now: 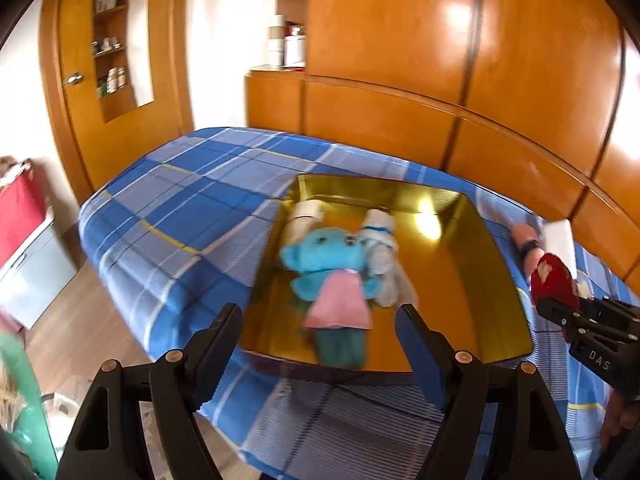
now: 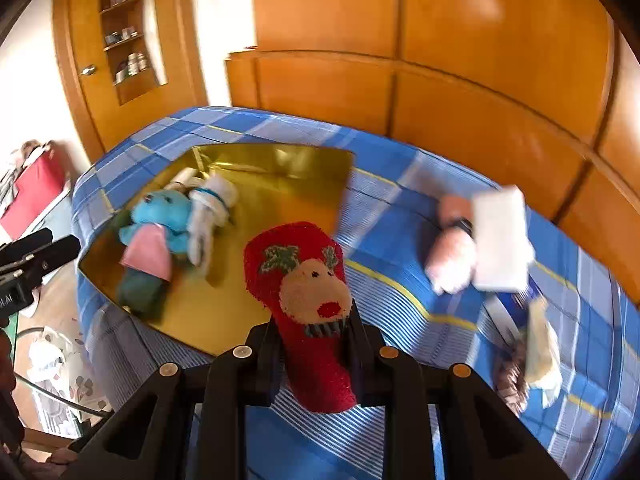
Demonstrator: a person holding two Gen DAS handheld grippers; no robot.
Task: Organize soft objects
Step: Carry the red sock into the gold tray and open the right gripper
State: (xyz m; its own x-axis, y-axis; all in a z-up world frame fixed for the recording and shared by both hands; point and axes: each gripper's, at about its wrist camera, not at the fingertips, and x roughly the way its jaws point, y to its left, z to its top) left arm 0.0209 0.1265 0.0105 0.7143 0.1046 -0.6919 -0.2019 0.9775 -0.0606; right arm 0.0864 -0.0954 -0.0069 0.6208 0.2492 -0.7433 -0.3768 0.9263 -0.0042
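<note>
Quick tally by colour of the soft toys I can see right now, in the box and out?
Blue, pink-dressed plush in the gold box: 1
White plush in box: 1
Red reindeer sock in right gripper: 1
Pink plush on bed: 1
Total: 4

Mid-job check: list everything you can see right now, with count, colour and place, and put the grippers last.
gold box: one, shiny gold, open, on the bed
blue plush toy: one, blue with pink dress, lying in the gold box
white plush toys: two, white, in the box beside the blue one
red reindeer sock: one, red with tan face, clamped in the right gripper
pink plush: one, pale pink, on the bed right of the box
white block: one, white, beside the pink plush
bedspread: one, blue plaid
wardrobe: one, orange wood, behind the bed
left hand-held gripper: black, open, empty, over the box
right hand-held gripper: black, shut on the sock
</note>
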